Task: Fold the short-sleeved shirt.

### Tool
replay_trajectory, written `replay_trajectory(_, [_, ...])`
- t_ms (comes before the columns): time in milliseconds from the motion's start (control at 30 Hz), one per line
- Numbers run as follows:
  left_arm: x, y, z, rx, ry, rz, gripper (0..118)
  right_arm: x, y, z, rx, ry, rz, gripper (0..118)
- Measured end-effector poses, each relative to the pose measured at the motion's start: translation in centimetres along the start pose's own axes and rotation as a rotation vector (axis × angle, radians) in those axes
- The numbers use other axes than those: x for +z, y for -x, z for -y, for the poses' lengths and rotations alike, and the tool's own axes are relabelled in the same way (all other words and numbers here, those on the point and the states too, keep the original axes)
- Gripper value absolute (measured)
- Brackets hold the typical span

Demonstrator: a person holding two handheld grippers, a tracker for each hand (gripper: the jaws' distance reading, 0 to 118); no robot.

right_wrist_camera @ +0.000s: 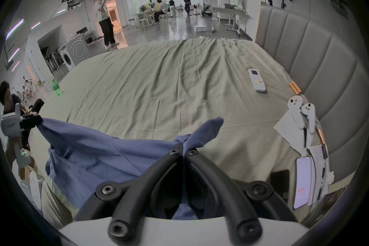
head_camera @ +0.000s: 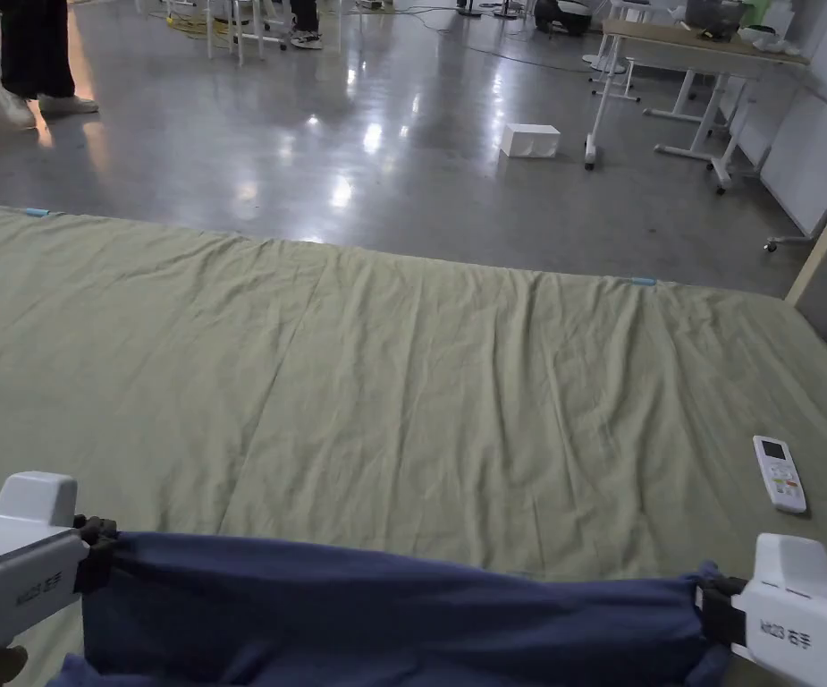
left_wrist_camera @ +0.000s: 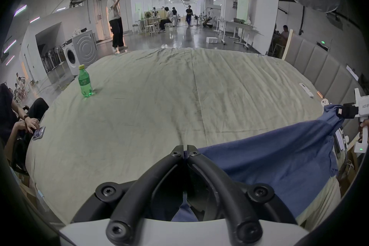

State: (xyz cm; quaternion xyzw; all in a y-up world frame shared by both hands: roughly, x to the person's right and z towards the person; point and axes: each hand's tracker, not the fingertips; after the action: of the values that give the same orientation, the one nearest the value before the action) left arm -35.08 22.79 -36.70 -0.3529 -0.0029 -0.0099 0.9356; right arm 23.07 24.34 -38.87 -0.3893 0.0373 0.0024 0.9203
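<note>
At the bed's near edge the blue shirt (head_camera: 384, 608) hangs stretched, its long axis running side to side between the left gripper (head_camera: 97, 541) and right gripper (head_camera: 711, 604); each is clenched on one end. Beyond lies open green sheet (head_camera: 420, 385); a remote (head_camera: 779, 473) rests near the right edge, closer to the right gripper.

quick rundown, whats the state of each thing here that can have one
left gripper: shut on the shirt
right gripper: shut on the shirt
shirt: blue, stretched between both grippers, not yet folded
bottle: upright on the sheet, cap on
remote: lying flat, face up
sheet: spread out, wrinkled
</note>
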Motion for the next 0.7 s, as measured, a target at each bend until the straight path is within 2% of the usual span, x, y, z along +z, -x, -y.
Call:
replay_trajectory(200, [3.8, 1.0, 3.3, 0.011, 0.006, 0.02, 1, 4.1, -0.9, 4.7, 0.015, 0.017, 0.026, 1])
replay_trajectory(400, [5.5, 0.8, 8.0, -0.021, 0.085, 0.029, 1, 5.8, -0.2, 9.9, 0.045, 0.136, 0.029, 1])
replay_trajectory(467, [5.6, 1.0, 9.9, -0.023, 0.122, 0.025, 1, 5.5, 0.2, 11.9, 0.078, 0.194, 0.045, 1])
replay_trajectory(600, [4.0, 1.1, 13.0, -0.023, 0.218, 0.019, 1, 3.5, 0.3, 14.8, 0.06, 0.25, 0.046, 1])
replay_trajectory(700, [2.6, 0.2, 14.5, -0.052, 0.278, 0.009, 1, 1.9, 0.7, 16.0, 0.079, 0.283, 0.07, 1])
